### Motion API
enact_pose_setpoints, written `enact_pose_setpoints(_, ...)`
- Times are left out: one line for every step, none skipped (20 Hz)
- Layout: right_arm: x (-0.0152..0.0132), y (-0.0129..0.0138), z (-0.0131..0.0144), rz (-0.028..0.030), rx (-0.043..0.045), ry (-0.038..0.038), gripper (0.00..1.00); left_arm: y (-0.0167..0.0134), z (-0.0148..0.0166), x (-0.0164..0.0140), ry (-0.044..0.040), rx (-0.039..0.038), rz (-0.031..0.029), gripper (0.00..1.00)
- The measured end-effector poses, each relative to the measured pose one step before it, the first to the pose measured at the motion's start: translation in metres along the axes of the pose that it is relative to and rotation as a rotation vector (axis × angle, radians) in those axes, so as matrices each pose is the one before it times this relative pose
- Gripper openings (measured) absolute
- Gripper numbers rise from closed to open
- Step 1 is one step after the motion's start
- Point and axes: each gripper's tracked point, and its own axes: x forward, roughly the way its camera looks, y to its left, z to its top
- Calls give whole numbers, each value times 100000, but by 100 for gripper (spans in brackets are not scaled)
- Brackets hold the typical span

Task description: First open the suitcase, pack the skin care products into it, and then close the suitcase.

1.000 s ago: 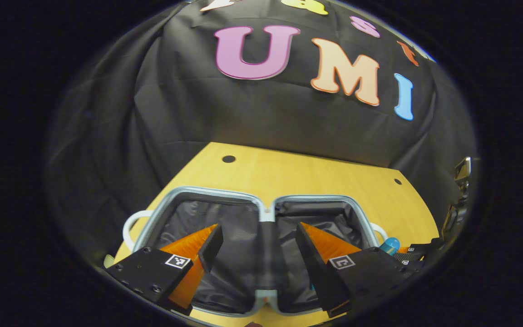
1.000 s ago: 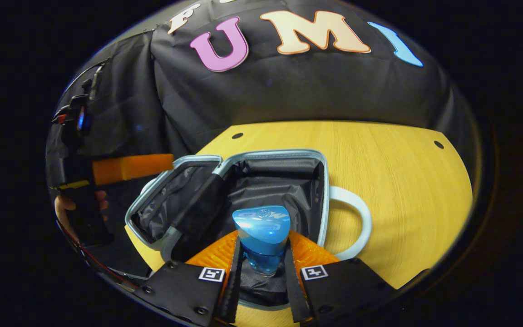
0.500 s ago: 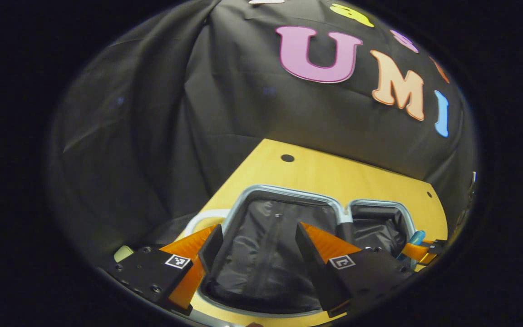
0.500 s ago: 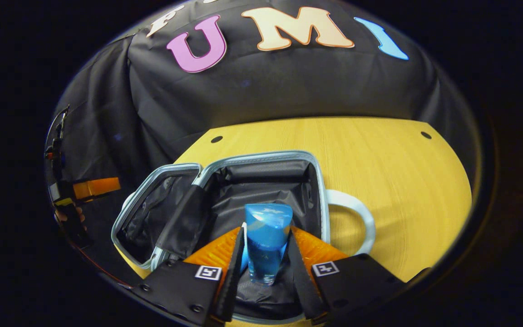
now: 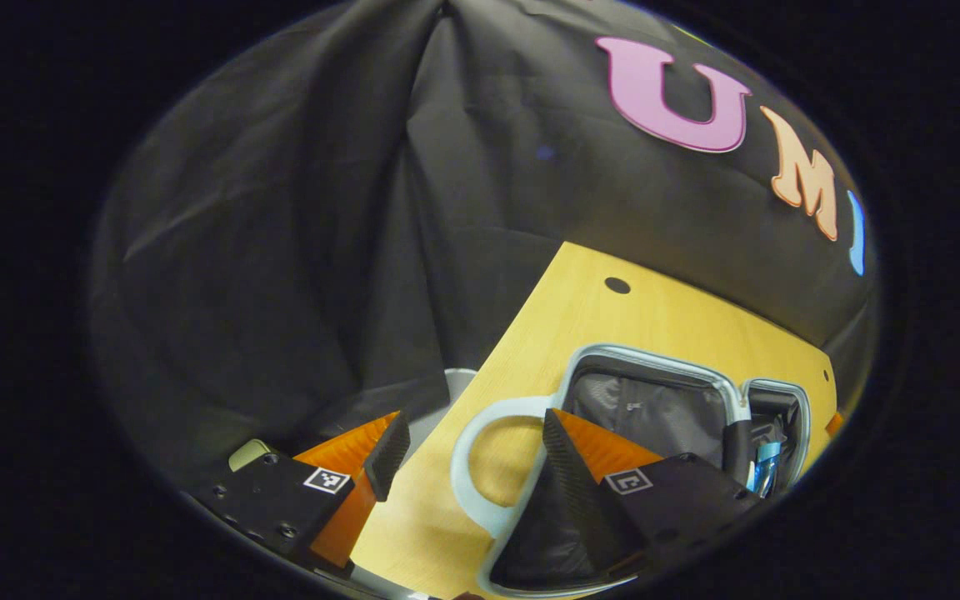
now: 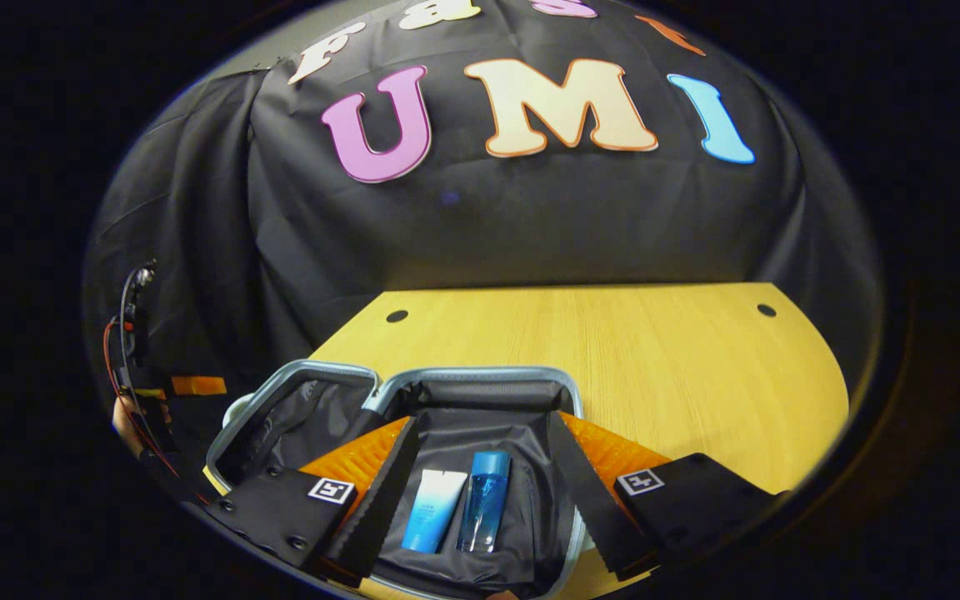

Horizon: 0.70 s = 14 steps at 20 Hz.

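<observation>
COUNT

1 suitcase [image 6: 480,379], open, 2 halves, 2 white handles seen. 2 skin care items inside: 1 blue bottle [image 6: 484,500], 1 pale-blue tube [image 6: 432,521]. 1 wooden table [image 6: 655,358]. 2 grippers: left [image 5: 467,450], right [image 6: 480,467].

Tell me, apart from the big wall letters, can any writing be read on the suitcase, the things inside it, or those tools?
Blue bottle: any print is too small to read.
White-and-blue tube: blurred, unreadable.
Right hand-held gripper: square black-and-white markers, patterns only, no words.
Suitcase: no text visible.
</observation>
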Motion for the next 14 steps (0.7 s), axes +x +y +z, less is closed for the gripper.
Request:
enact_pose_setpoints(-129, 257, 1026, -49, -145, -2077, 98, 347, -860, 1044, 3110, -384, -352, 95)
enact_pose_setpoints(42, 259, 993, 352, -169, -1884, 98, 430, -747, 1015, 2754, 136, 216, 97)
enact_pose_setpoints(118, 202, 545, -430, -438, -1559, 98, 271, -860, 1044, 3572, 443, -170, 94)
enact_pose_setpoints(60, -57, 482, -669, -1063, -951, 98, 369, -804, 863, 3192, 688, 700, 94)
enact_pose_setpoints(-46, 150, 286, -191, -1046, -950, 98, 454, -744, 998, 2784, 638, 469, 95)
enact_pose_setpoints(-45, 90, 243, -231, -1107, -622, 98, 261, -379, 605, 2041, 228, 219, 95)
enact_pose_setpoints(-53, 146, -115, 74, -1168, -11, 93, 367, -463, 298, 1829, 177, -100, 95)
enact_pose_setpoints(58, 145, -31, 83, -845, 175, 98, 253, -325, 335, 1778, 169, -559, 93)
enact_pose_setpoints(98, 62, -179, -94, -354, 636, 98, 406, -219, 156, 1816, -180, -747, 89)
enact_pose_setpoints(-11, 236, -100, 522, 365, 610, 98, 41, -179, -46, 1434, -1477, -1842, 80)
enact_pose_setpoints(88, 244, -79, 236, 405, 113, 94, -804, 122, 25, -196, -1568, -2774, 74)
enact_pose_setpoints(-73, 82, 137, 245, 69, -376, 98, -823, -147, 22, 732, -649, -2610, 61)
enact_pose_setpoints(-14, -44, 139, 371, -343, -264, 94, -832, -276, 79, 754, -99, -2294, 49)
enact_pose_setpoints(-135, -54, 260, 470, -430, -584, 94, -207, -38, 169, -107, 1166, 889, 30)
